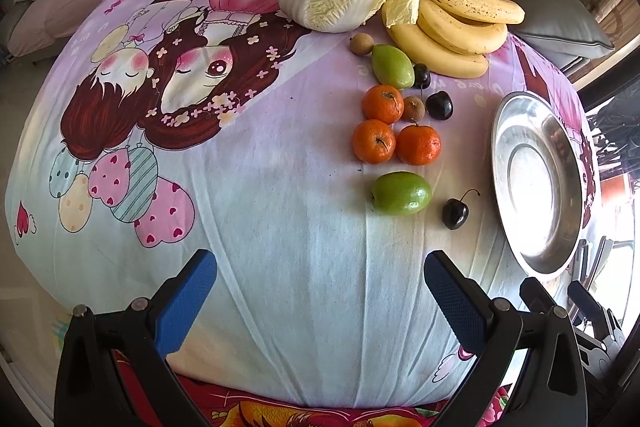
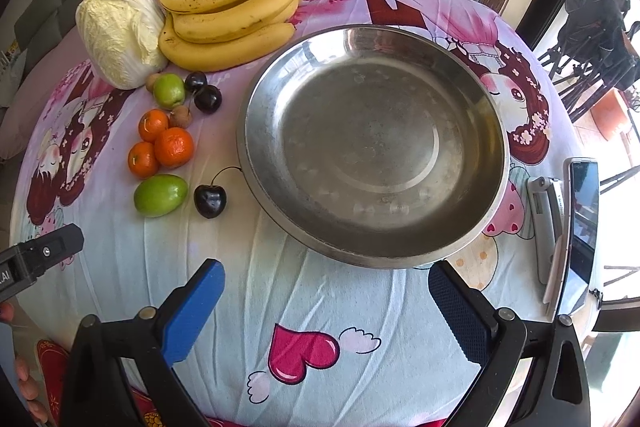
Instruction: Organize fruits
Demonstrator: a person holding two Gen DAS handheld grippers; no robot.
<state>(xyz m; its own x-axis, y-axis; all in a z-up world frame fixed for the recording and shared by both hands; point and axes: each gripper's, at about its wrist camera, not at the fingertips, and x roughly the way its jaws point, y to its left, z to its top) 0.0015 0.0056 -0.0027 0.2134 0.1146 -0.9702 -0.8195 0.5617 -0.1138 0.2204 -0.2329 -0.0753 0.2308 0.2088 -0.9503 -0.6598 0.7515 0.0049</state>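
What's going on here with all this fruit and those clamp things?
A person holds two grippers over a cloth-covered table; the left gripper and the right gripper are both open and hold nothing. The fruit, bananas, tangerines, green fruits and cherries, lies loose beside an empty metal bowl. Nothing has gone in yet.

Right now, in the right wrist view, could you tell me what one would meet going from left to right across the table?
Cabbage → bananas → metal bowl → phone. The small fruits lie below the cabbage and bananas, so I leave them out of the order.
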